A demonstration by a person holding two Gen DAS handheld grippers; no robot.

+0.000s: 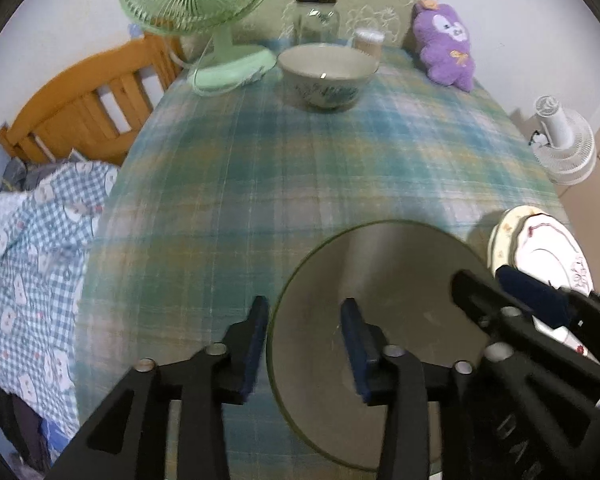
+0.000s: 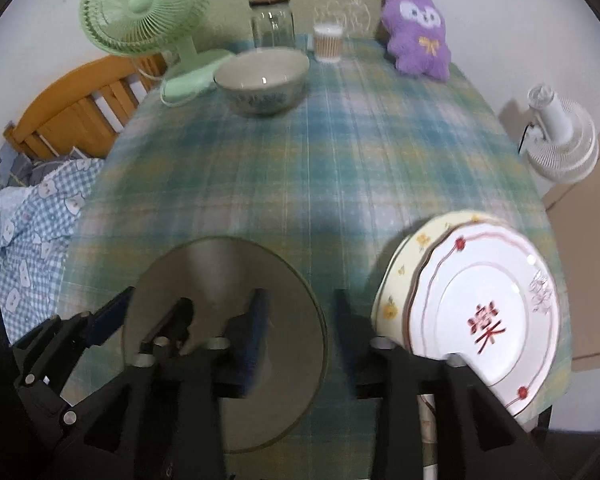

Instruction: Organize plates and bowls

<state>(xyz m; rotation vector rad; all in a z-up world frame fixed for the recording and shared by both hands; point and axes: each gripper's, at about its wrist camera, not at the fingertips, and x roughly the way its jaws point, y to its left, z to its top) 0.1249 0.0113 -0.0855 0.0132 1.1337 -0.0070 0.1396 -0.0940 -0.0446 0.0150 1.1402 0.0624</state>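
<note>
A grey-beige plate (image 1: 384, 320) (image 2: 228, 280) with a thin green rim lies on the plaid tablecloth (image 1: 300, 168), close to the front edge. My left gripper (image 1: 306, 338) (image 2: 144, 316) stands open astride the plate's left rim, its pads apart from the rim. On the other side, my right gripper (image 2: 302, 320) (image 1: 508, 292) is open astride the right rim. A white plate with a red character (image 2: 480, 320) (image 1: 552, 252) rests on a yellow flowered plate (image 2: 404, 268) (image 1: 504, 232) at the right. A patterned bowl (image 1: 324, 76) (image 2: 262, 80) stands at the back.
A green fan (image 1: 204, 8), a glass jar (image 1: 316, 20), a small cup (image 2: 328, 42) and a purple plush toy (image 1: 446, 40) line the table's far end. To the left are a wooden bed frame (image 1: 88, 96) and checked bedding (image 1: 32, 240). Off the right edge stands a white fan (image 2: 560, 144).
</note>
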